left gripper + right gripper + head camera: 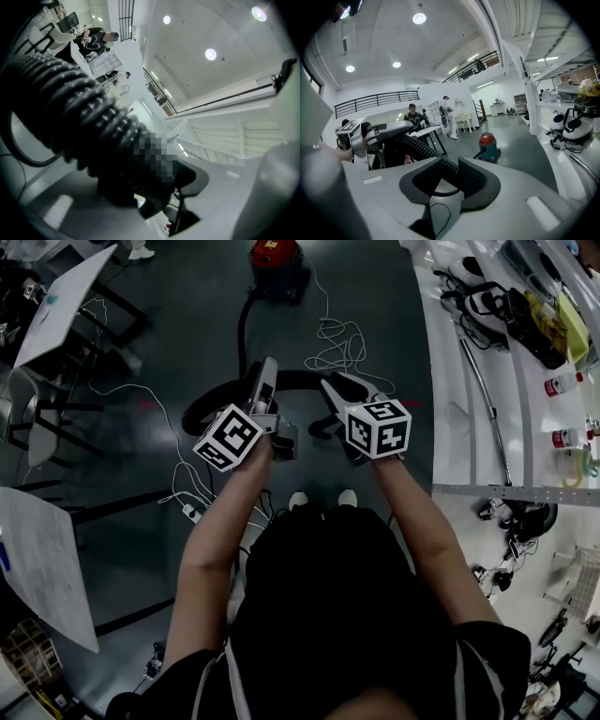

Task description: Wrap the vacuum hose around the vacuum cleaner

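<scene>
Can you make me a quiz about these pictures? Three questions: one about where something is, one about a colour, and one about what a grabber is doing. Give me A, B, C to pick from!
1. Where does the vacuum cleaner stand?
A. On the floor, ahead of the person
B. On a white table
C. In the person's arms

2. What colour is the vacuum cleaner's body?
A. Blue
B. Red
C. Yellow

3. What is the left gripper doing?
A. Hanging empty
B. Gripping the black hose
C. Holding a white cable

Answers:
1 A: the head view shows it on the dark floor beyond the hose.
2 B: it looks red in the head view and the right gripper view.
3 B: the ribbed hose fills its jaws in the left gripper view.
</scene>
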`<state>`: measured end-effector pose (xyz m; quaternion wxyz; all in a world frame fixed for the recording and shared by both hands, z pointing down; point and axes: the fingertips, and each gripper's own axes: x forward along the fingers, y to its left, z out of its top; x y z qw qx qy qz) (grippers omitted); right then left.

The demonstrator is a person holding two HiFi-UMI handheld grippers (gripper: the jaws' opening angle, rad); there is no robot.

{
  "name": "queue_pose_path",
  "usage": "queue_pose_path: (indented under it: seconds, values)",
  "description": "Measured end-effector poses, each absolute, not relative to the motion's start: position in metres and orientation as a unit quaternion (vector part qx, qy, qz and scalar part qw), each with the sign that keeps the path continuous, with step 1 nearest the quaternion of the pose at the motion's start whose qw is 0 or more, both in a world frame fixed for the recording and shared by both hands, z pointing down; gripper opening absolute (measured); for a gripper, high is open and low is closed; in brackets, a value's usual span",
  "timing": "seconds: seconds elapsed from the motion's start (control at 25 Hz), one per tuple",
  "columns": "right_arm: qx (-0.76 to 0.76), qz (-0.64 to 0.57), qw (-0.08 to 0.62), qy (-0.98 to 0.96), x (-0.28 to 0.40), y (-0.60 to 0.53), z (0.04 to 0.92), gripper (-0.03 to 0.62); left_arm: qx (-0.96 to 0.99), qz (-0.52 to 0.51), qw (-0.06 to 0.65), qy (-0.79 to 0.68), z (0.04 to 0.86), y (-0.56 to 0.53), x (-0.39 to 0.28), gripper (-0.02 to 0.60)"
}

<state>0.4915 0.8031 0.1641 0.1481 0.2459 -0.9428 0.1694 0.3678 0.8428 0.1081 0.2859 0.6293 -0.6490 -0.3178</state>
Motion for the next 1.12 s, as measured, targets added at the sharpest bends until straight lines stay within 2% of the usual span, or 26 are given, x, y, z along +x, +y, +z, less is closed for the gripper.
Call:
queue_pose_path:
  seconds: [0.12,0.36,0.52,0.8,0.92,1.12]
  values:
    - [0.244,0.164,0.145,-0.945,0.48,0.808,0.166,0.133,0.637,-0.313,0.287,-0.644,0.106,0.839,0.359,0.187]
    - [0.263,0.169,0.151,-0.938,0.465,0.805,0.168,0.14,0.646,-0.31,0.293,-0.634,0.104,0.832,0.344,0.187]
    - [0.26,0.149,0.169,-0.939,0.455,0.803,0.171,0.18,0.653,-0.311,0.29,-0.627,0.101,0.827,0.333,0.186]
    - [0.263,0.12,0.199,-0.936,0.445,0.792,0.186,0.204,0.665,-0.303,0.294,-0.616,0.099,0.803,0.331,0.184]
    - [0.267,0.12,0.205,-0.934,0.441,0.772,0.192,0.255,0.664,-0.303,0.29,-0.619,0.096,0.788,0.329,0.184]
    - [0.262,0.121,0.208,-0.935,0.432,0.736,0.198,0.258,0.661,-0.301,0.288,-0.624,0.092,0.758,0.323,0.184]
